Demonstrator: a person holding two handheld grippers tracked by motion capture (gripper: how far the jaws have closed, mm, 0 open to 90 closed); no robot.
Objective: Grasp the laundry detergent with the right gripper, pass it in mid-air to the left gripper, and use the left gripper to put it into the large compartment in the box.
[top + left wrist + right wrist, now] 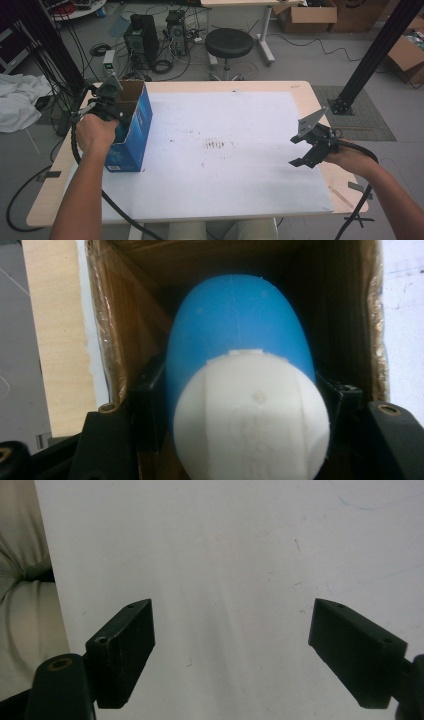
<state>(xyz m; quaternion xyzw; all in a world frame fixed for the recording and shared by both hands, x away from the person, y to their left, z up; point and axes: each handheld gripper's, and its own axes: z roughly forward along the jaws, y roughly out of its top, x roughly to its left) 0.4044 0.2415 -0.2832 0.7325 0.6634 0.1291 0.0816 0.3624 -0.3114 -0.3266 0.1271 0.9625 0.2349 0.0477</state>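
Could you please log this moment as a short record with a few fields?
Work surface: white mat on a wooden table
Left gripper: shut on a blue and white egg-shaped toy, held inside the open blue box
Right gripper: open, holding nothing, above the mat's right edge
Box position: left side of the mat

Black claws point(232, 655), brass-ringed screw holes.

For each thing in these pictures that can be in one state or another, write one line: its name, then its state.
Blue box: upright on the table, top open.
Blue and white object: clamped between the left gripper's jaws, inside the box's opening.
Left gripper: shut on the object.
Right gripper: open, holding nothing, over the white sheet.
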